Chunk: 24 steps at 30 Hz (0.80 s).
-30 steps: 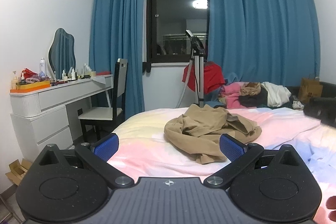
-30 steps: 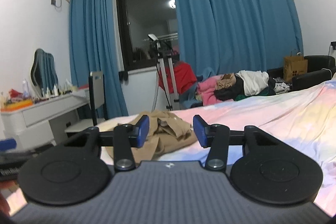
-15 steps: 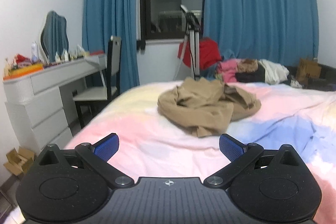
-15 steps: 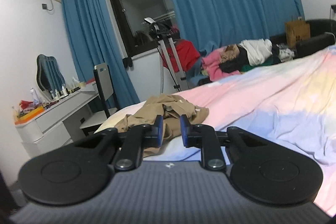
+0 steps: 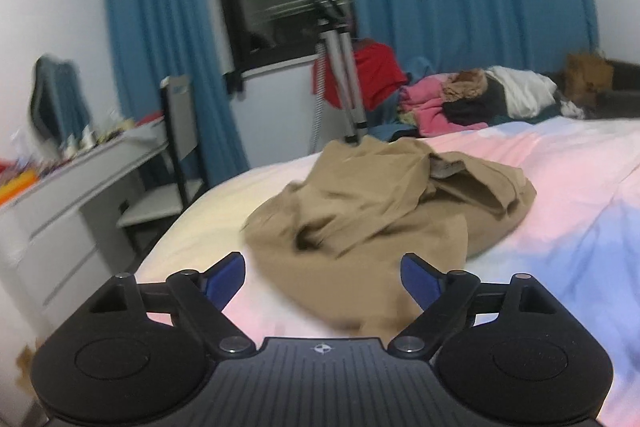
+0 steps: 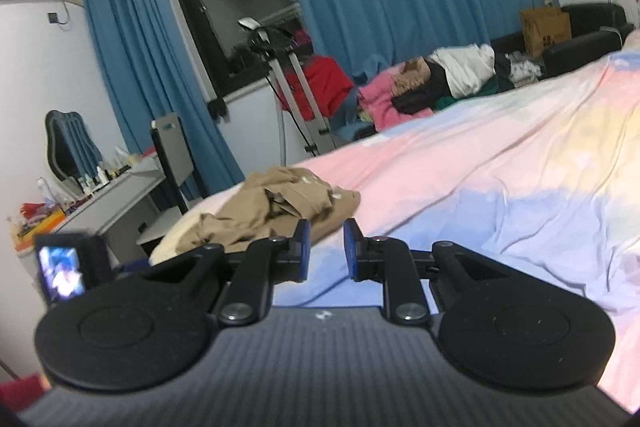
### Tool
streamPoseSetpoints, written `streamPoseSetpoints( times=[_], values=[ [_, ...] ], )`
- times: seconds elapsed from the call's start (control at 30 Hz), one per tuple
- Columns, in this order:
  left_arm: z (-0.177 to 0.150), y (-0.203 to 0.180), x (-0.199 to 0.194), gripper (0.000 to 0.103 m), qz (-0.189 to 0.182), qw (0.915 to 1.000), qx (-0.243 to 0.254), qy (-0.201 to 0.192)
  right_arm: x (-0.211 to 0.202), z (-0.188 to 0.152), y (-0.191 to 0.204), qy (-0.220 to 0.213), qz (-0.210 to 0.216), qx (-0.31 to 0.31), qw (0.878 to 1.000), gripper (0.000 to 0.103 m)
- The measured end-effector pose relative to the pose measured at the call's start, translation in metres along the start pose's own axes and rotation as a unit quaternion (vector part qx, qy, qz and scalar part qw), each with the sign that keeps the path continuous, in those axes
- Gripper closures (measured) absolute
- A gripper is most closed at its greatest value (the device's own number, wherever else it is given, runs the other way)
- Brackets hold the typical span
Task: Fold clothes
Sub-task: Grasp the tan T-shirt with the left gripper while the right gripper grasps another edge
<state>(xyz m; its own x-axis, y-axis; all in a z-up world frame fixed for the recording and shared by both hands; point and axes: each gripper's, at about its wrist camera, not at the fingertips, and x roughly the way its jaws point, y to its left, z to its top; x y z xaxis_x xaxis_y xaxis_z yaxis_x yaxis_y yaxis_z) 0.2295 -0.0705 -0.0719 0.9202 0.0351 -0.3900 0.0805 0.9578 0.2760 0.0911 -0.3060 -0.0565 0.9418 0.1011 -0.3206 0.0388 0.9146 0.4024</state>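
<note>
A crumpled tan garment (image 5: 384,211) lies in a heap on the pastel bed (image 5: 560,187). My left gripper (image 5: 322,273) is open, its blue pads wide apart, right at the garment's near edge with cloth showing between them; it holds nothing. In the right wrist view the same garment (image 6: 276,211) lies just beyond my right gripper (image 6: 325,253), whose pads stand a narrow gap apart with nothing between them, above the bed sheet (image 6: 500,195).
A white dresser (image 5: 68,183) and a chair (image 5: 176,163) stand left of the bed. A tripod (image 5: 344,67) and a pile of other clothes (image 5: 472,95) are beyond the bed's far edge. The left gripper's camera screen (image 6: 60,267) shows at left.
My left gripper moved forward, close to the tan garment, and its pads narrowed somewhat. My right gripper moved nearer the garment; its pads closed in, then parted slightly.
</note>
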Motion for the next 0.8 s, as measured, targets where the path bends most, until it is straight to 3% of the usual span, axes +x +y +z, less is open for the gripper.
streamPoseSetpoints(
  times=[0.2,0.3,0.37,0.47,0.8],
  values=[
    [0.005,-0.026,0.077,0.041,-0.005,0.9984,0.055,0.01,0.036,-0.01,-0.007,0.029,0.012,0.0,1.0,0.081],
    [0.003,-0.022,0.099,0.059,-0.014,0.9984,0.053,0.012,0.055,-0.017,-0.007,0.045,0.009,-0.012,0.999,0.081],
    [0.004,-0.016,0.101,0.085,-0.037,0.9987,0.035,0.007,0.068,-0.02,-0.01,0.058,0.007,-0.005,0.998,0.081],
    [0.011,-0.003,0.082,0.096,-0.053,0.9986,0.003,-0.009,0.08,-0.023,-0.014,0.069,0.008,0.005,0.998,0.081],
    [0.02,0.041,-0.076,0.098,-0.131,0.9843,-0.077,-0.09,0.063,-0.023,0.014,0.037,0.043,-0.034,0.998,0.081]
  ],
)
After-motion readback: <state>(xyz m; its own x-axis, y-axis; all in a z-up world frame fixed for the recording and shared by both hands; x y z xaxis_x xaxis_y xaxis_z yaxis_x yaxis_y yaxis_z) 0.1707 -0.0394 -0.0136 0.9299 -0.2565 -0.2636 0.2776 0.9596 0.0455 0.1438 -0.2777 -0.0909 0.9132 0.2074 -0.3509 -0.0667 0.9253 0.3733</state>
